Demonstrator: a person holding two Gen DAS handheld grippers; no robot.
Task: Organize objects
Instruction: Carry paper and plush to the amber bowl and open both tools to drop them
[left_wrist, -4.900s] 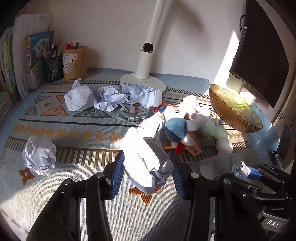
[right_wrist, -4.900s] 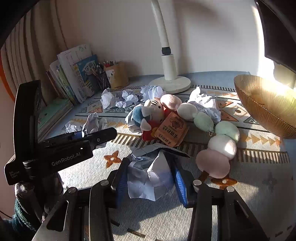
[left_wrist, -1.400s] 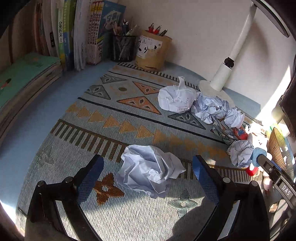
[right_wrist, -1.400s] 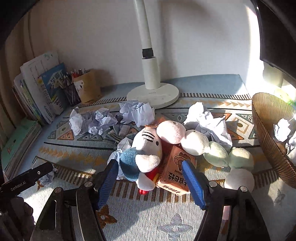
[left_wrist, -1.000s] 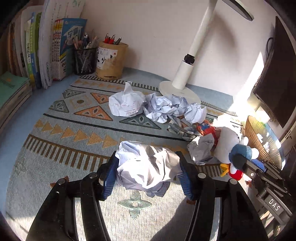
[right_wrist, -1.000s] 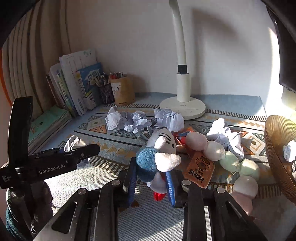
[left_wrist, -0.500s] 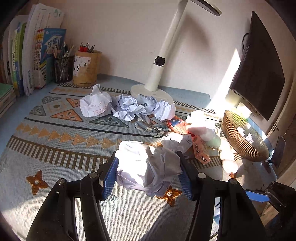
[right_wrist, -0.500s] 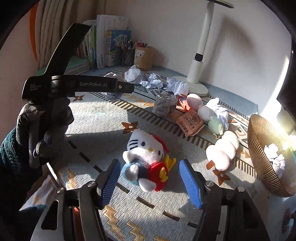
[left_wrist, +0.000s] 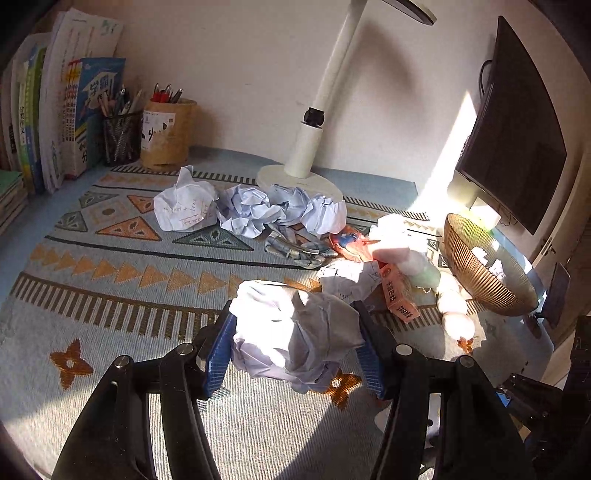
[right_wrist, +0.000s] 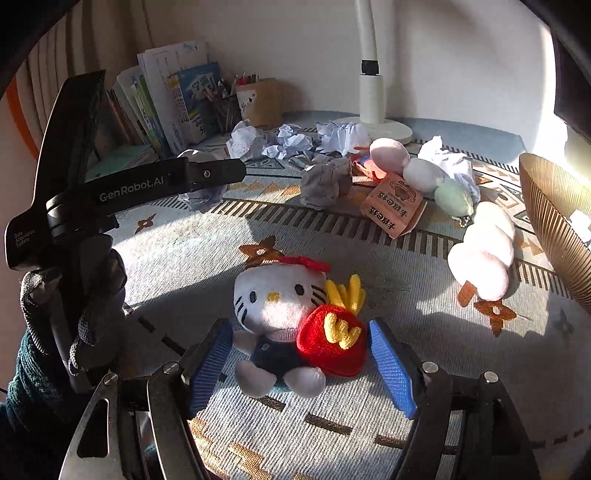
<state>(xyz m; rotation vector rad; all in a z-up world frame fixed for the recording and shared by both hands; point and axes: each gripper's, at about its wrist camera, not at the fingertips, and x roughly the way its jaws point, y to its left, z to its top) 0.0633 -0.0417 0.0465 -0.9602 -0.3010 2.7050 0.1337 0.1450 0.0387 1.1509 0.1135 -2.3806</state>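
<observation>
We saw the left gripper (left_wrist: 295, 350) at the bottom centre of its view, its jaws partly closed and pressing on both sides of a crumpled paper ball (left_wrist: 295, 332) held above the patterned mat (left_wrist: 110, 280) on the desk. Behind it, in the middle of the frame, lay more crumpled paper (left_wrist: 255, 210) near the lamp base (left_wrist: 299, 181), and at the right edge stood a golden bowl (left_wrist: 480, 280) with what looked like paper scraps inside, though glare made that hard to judge.

In the right wrist view the right gripper (right_wrist: 299, 365) sat low in the frame with its jaws open wide. A white cat plush (right_wrist: 280, 314) holding a red fries pouch lay on the mat between the blue pads (right_wrist: 208, 369), touching neither one that we could see. At the left of that frame a gloved hand (right_wrist: 85, 306) held the left gripper's handle. A string of pastel plush balls (right_wrist: 484, 251) lay at the right, just beside the bowl.
</observation>
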